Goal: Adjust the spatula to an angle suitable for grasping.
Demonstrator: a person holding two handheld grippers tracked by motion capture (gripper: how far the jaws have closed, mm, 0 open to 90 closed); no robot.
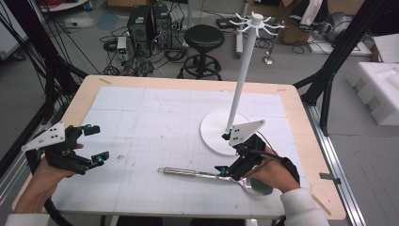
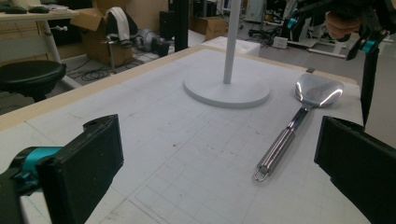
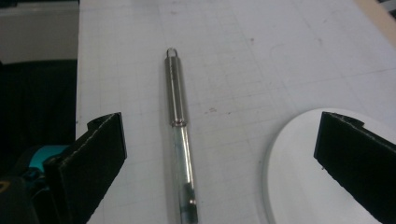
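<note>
Wooden desk under white gridded mat | white round-based hook stand right of centre | long steel spatula flat near front edge, neck between spread jaws of right hand-held gripper | left hand-held gripper agape, well apart from handle ring.

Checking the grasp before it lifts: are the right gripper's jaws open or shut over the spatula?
Open. The right gripper has its jaws spread wide either side of the spatula handle, not touching it.
</note>
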